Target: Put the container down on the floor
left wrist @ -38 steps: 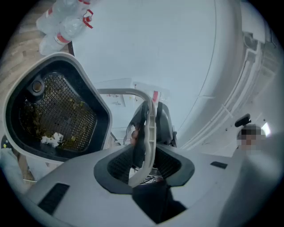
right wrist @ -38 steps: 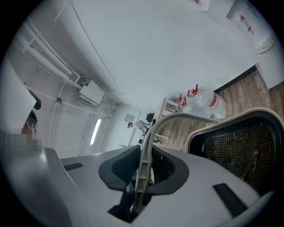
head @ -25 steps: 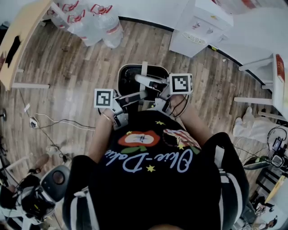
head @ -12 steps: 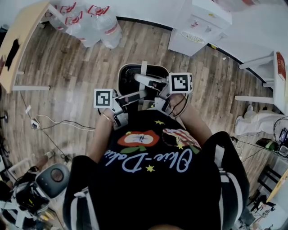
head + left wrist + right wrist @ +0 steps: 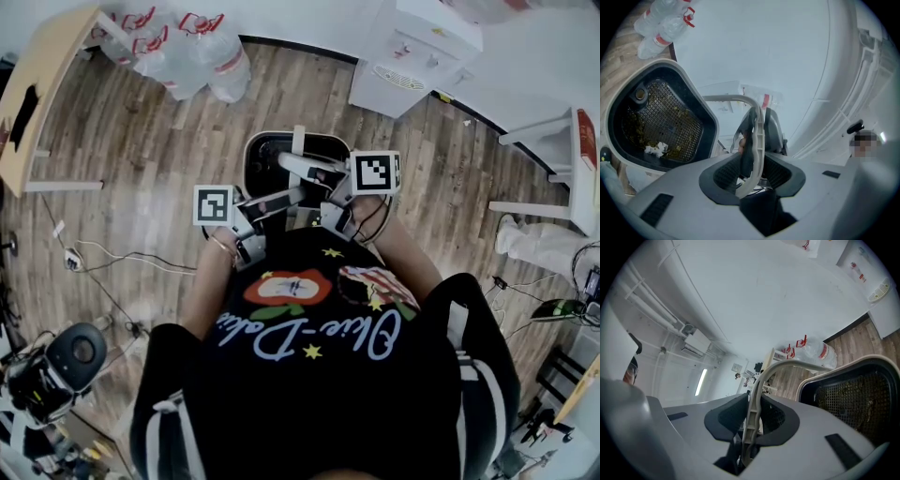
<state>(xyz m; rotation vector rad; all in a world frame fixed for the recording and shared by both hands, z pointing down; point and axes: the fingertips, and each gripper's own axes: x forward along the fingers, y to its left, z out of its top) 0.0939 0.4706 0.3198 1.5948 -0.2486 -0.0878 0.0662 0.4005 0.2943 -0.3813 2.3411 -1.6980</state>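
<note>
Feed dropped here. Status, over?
Left tongs, right tongs shut on handle. Container off the floor, not down. Cables lie left of it.

The person wears a black T-shirt (image 5: 319, 375) with pale cursive lettering, small yellow stars and a red, white and green oval emblem, plus black sleeves (image 5: 155, 412) with white stripes at the lower corners of the frame. At centre frame, the left gripper (image 5: 291, 197) and right gripper (image 5: 292, 164) are white and grey, each bearing a cube of black-and-white square markers, with thin black cables (image 5: 373, 220) beside the right one. Their jaws are pale grey shells lined with dark cross-hatched pads (image 5: 724, 175).
</note>
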